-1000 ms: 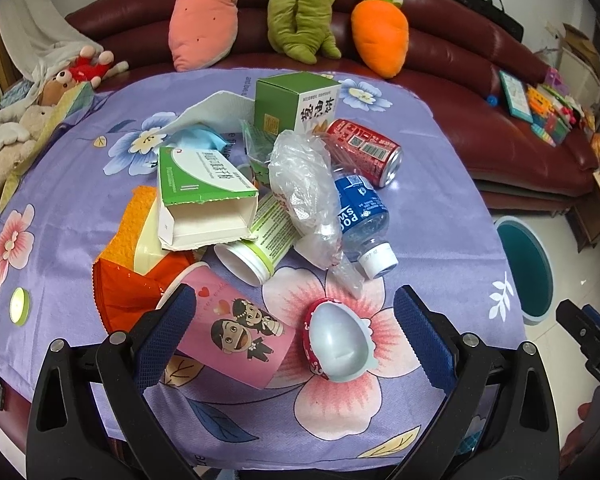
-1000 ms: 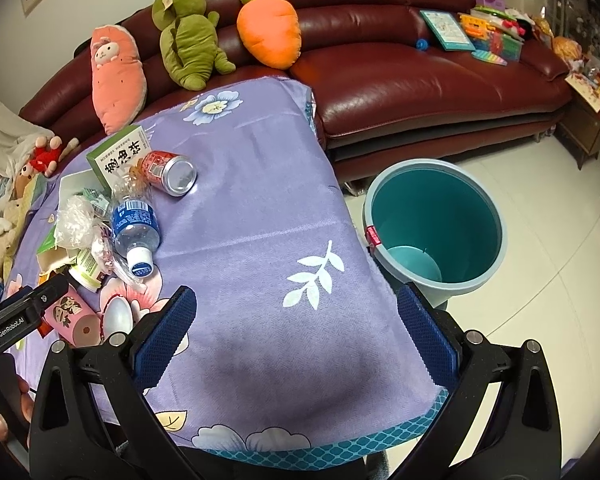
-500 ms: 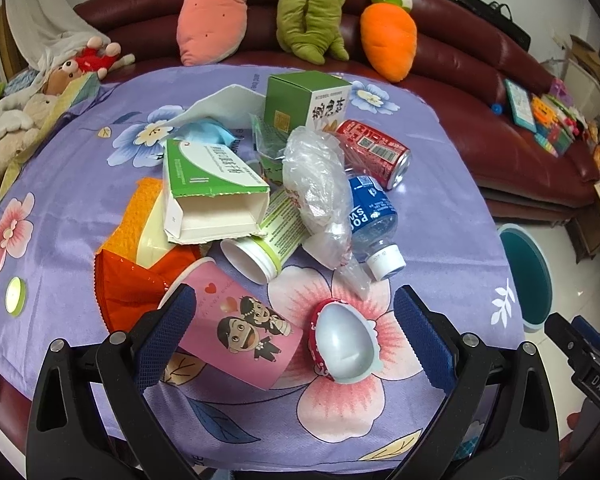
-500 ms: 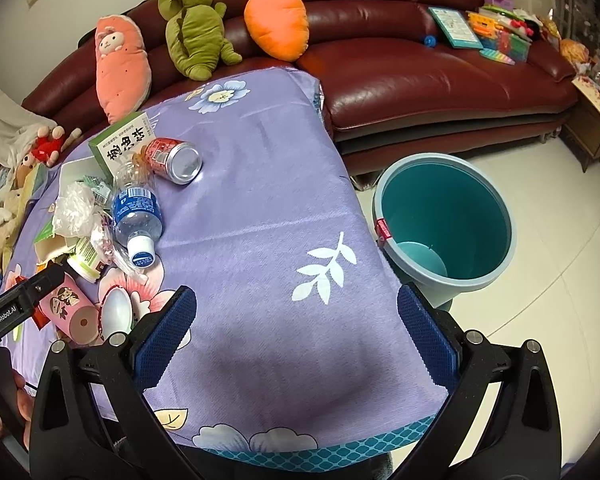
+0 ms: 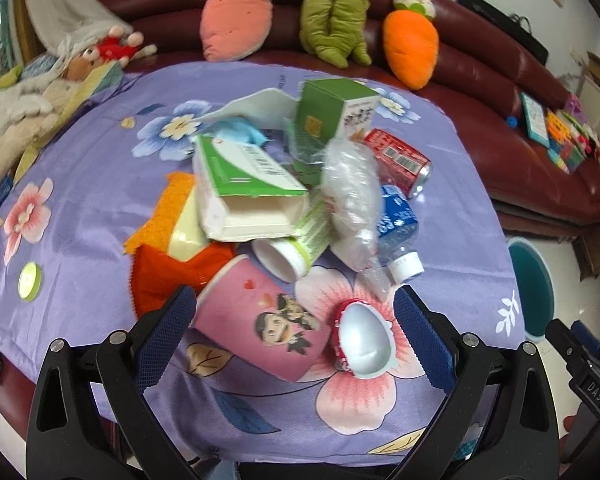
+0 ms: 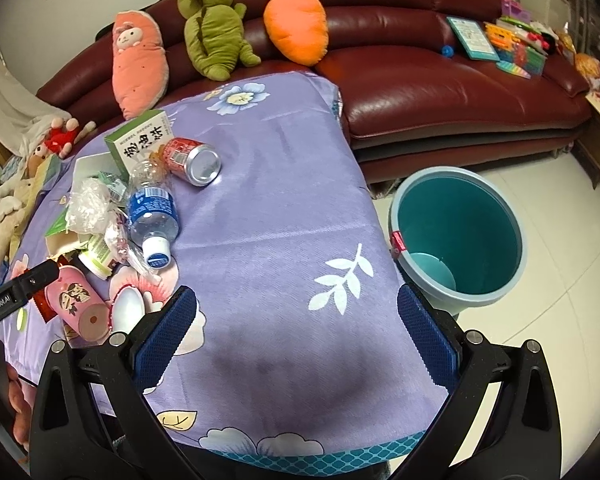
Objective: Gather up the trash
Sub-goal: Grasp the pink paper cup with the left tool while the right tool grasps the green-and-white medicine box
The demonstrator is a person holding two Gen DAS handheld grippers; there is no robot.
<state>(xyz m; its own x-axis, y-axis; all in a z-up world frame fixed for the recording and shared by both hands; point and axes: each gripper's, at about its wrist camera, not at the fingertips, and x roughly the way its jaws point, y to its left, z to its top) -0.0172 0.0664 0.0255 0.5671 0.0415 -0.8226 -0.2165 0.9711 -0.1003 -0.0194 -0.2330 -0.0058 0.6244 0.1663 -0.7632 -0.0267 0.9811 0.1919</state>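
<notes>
The left gripper (image 5: 294,330) has closed in on the desk's (image 6: 272,200) trash pile, its fingers spread wide and empty around a pink paper cup (image 5: 260,320) and egg shell half (image 5: 362,340), while the right gripper (image 6: 296,330), equally wide and empty, hovers beside the teal bin (image 6: 458,236).

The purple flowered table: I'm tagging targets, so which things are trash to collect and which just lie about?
Trash job: pink paper cup, red-rimmed egg-shaped shell, clear plastic water bottle, red drink can, teal bin.
Lying about: orange carrot plush, green plush, pink plush.
</notes>
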